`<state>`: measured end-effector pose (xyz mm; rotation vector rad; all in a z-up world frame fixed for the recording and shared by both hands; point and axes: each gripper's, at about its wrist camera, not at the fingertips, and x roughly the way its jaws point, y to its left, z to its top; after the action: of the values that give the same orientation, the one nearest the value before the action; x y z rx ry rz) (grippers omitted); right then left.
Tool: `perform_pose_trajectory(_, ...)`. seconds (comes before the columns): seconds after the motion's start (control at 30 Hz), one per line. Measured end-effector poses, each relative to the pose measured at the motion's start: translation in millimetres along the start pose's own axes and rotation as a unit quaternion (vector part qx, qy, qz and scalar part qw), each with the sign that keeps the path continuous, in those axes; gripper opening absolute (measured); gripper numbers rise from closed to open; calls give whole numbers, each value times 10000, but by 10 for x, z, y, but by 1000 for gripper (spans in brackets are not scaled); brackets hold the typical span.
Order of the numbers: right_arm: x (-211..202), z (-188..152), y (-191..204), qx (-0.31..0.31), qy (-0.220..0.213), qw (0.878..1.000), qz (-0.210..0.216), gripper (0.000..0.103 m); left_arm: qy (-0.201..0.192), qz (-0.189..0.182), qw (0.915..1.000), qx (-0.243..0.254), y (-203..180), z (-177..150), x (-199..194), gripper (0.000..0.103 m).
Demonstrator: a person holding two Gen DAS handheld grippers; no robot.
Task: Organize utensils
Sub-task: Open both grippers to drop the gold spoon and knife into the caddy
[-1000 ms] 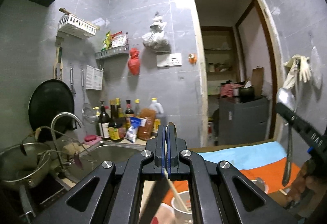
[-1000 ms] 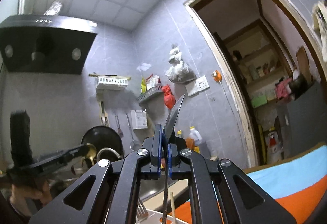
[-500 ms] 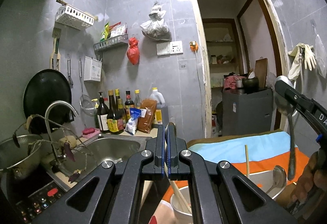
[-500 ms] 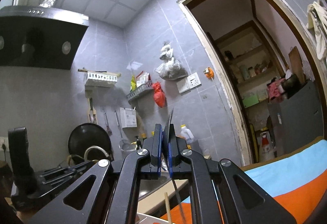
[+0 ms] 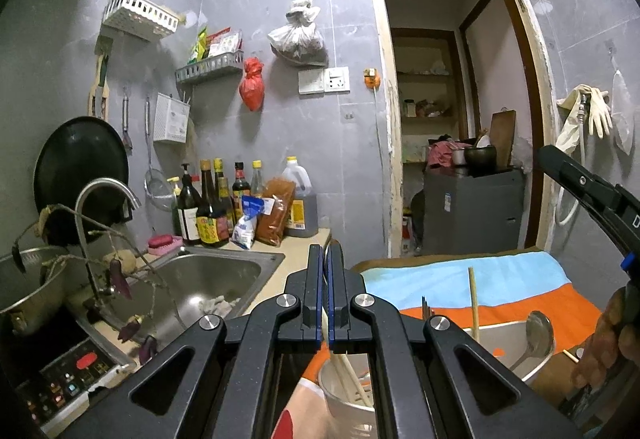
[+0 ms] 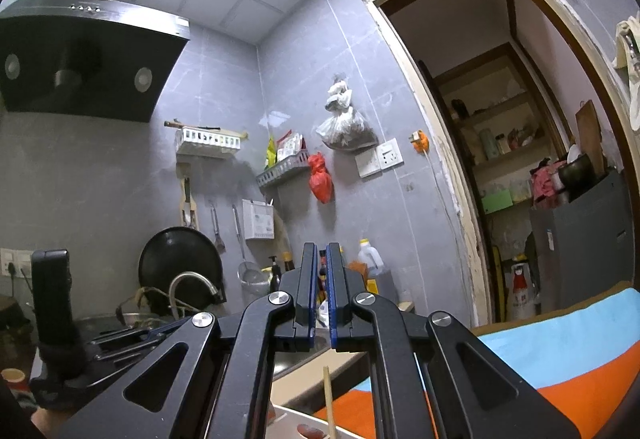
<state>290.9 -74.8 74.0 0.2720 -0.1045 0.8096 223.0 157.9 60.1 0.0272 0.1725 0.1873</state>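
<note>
Left claw (image 5: pixel 325 251) is clamped on a thin metal utensil (image 5: pixel 334 247), seen edge-on. Its long axis runs approx. vertical along the fingers, w/ the rounded top just past the tips and the pale shaft dropping toward the white cup (image 5: pixel 340 391) near-centre. Can't tell what kind of utensil it is. Chopsticks (image 5: pixel 350 379) lean in that cup, tips down, tilted left.

Right claw (image 6: pixel 322 249) has its jaws a narrow gap apart w/ nothing between.

Right of the cup, a white basin (image 5: pixel 500 335) sits on the bench (image 5: pixel 460 279), which has a blue/orange cloth. A spoon (image 5: pixel 538 331) lies in the basin, bowl up at the far-right rim, handle slanting down-left. One chopstick (image 5: pixel 474 303) stands near upright in the basin.
</note>
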Motion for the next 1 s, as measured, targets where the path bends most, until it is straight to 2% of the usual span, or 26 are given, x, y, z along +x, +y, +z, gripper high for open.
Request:
perform_pose_trajectory(0.23,-23,-13,-62,128,266,9996,-31,4,213,-390,9988,-220,46,-35,23,1)
perform_pose_trajectory(0.33,-74,-7,-79,52,380,9992,-78,11,320,-756,9957,-433,84,-40,17,3)
perform_pose_trajectory(0.37,-99,-4,-90,31,434,9990,-105,20,350,-867,9943,-511,97,-36,8,3)
perform_pose_trajectory(0.4,-134,1,-105,27,474,9988,-110,24,388,-999,9925,-585,103,-29,-1,4)
perform_pose_trajectory(0.47,-197,16,-127,-10,521,9985,-146,25,449,-1186,9896,-683,97,-17,-20,5)
perform_pose_trajectory(0.5,-240,29,-134,-52,540,9984,-180,27,441,-1247,9888,-684,77,-1,-40,9)
perform_pose_trajectory(0.53,-275,42,-140,-83,553,9982,-198,29,425,-1278,9886,-680,58,10,-60,21)
perform_pose_trajectory(0.57,-325,57,-148,-124,571,9980,-229,35,376,-1333,9881,-671,28,19,-100,29)
perform_pose_trajectory(0.6,-373,69,-157,-159,582,9978,-257,43,341,-1360,9878,-681,1,31,-122,42)
perform_pose_trajectory(0.77,-643,163,-231,-338,626,9965,-434,60,281,-1583,9852,-590,-214,98,-257,45)
perform_pose_trajectory(1.0,-1010,381,-441,-471,583,9941,-778,86,200,-1812,9821,-468,-509,160,-372,67)
